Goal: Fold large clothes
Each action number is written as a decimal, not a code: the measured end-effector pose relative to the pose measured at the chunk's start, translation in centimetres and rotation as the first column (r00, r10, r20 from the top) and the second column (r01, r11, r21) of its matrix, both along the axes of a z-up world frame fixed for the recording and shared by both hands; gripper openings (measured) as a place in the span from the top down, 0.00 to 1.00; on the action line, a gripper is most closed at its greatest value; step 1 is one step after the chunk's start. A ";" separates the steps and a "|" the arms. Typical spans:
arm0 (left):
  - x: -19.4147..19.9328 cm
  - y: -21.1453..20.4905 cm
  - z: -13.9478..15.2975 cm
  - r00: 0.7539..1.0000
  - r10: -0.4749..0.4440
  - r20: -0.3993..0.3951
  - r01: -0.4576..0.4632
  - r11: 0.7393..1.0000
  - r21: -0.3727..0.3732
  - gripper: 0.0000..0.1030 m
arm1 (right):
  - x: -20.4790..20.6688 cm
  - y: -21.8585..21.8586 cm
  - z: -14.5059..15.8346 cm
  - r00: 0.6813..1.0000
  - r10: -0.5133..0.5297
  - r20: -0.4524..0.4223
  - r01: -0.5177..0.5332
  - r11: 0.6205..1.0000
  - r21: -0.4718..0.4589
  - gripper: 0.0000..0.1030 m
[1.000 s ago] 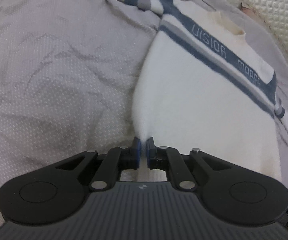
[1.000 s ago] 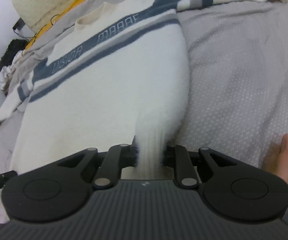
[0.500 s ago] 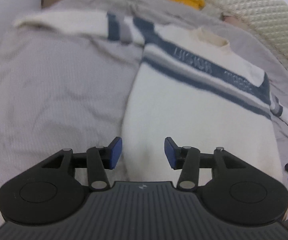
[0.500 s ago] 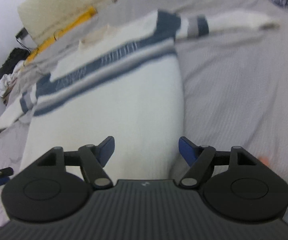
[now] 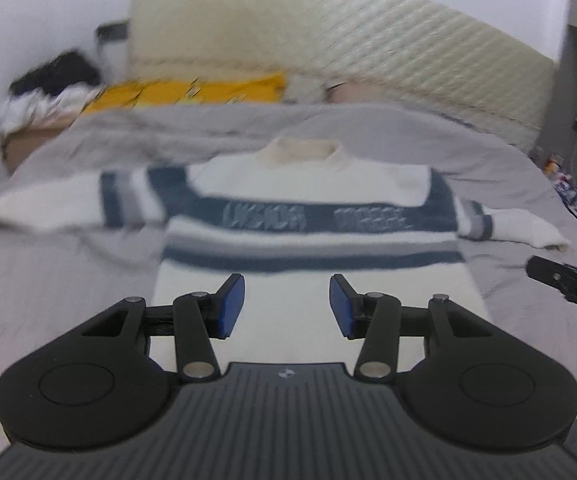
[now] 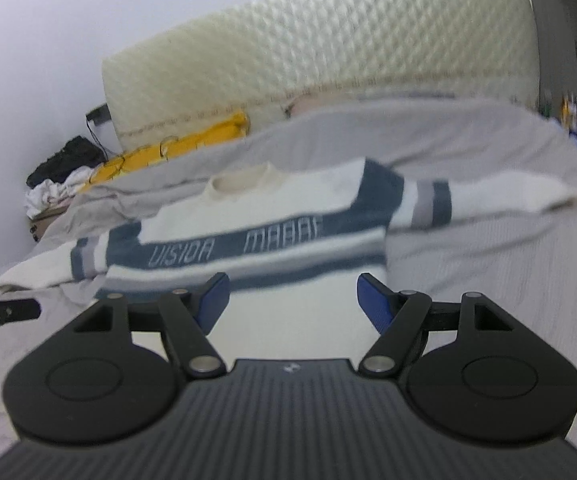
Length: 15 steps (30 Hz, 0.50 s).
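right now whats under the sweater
The striped sweater lies flat on a grey bed cover, which shows all round it. Anything beneath its body is covered, so I cannot tell. Both grippers' jaws are open, holding nothing.

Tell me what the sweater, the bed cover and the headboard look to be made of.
Sweater: soft matte knit, probably wool or acrylic; fuzzy surface, ribbed collar, woven-in stripes.
Bed cover: thin grey woven fabric, matte, likely cotton; it creases and shows a fine dotted texture.
Headboard: cream quilted padding with a diamond pattern; fabric or faux leather, unclear.
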<state>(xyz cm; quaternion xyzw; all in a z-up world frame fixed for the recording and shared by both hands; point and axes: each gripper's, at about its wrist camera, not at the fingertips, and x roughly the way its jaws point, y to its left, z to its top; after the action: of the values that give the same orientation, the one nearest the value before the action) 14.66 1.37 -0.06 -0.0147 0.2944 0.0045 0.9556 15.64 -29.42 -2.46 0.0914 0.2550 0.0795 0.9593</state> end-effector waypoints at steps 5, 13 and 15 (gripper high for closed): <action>1.4 -3.4 0.0 0.996 -0.072 0.046 0.072 0.997 0.003 0.49 | -0.2 -0.6 0.1 0.998 -0.013 0.059 0.015 1.000 -0.025 0.29; 3.2 -4.6 -4.0 0.993 -0.101 0.065 0.102 0.995 -0.007 0.49 | 0.4 -2.2 -1.9 0.997 -0.058 0.048 0.057 0.998 0.008 0.29; 3.6 -4.6 -5.1 0.994 -0.098 0.050 0.098 0.995 -0.005 0.49 | 1.0 -2.8 -2.1 0.997 -0.074 0.033 0.073 0.997 0.023 0.29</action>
<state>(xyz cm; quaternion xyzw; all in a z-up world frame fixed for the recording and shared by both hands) 18.21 -3.28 -5.20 -0.0037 0.2711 -0.0437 0.9615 16.59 -32.18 -4.58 0.1097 0.2343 0.0485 0.9647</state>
